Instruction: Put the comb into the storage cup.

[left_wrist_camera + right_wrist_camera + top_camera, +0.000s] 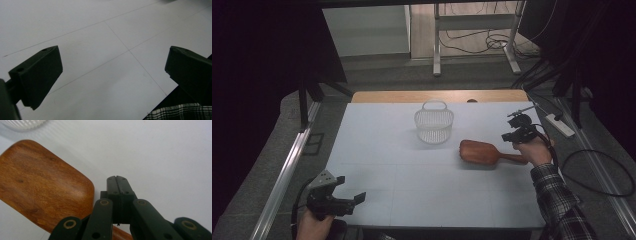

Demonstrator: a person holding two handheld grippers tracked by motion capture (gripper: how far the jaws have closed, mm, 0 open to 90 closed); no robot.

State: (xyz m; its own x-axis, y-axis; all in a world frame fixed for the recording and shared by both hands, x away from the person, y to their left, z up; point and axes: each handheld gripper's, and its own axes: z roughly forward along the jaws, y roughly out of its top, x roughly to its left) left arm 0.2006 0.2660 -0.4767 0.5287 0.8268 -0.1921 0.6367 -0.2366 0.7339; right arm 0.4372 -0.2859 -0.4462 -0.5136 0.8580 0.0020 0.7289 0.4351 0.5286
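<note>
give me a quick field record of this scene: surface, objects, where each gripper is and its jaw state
surface: pale blue-grey table top with thin grid lines
object 1: wooden paddle brush, lying flat, handle toward the right hand
object 2: white slotted basket with a handle, upright, just behind and left of the brush, apart from it
left gripper: near front left corner, jaws wide apart, holding nothing
right gripper: at the brush handle end, jaws closed together; grip on the handle cannot be told
sleeve: plaid, right forearm
</note>
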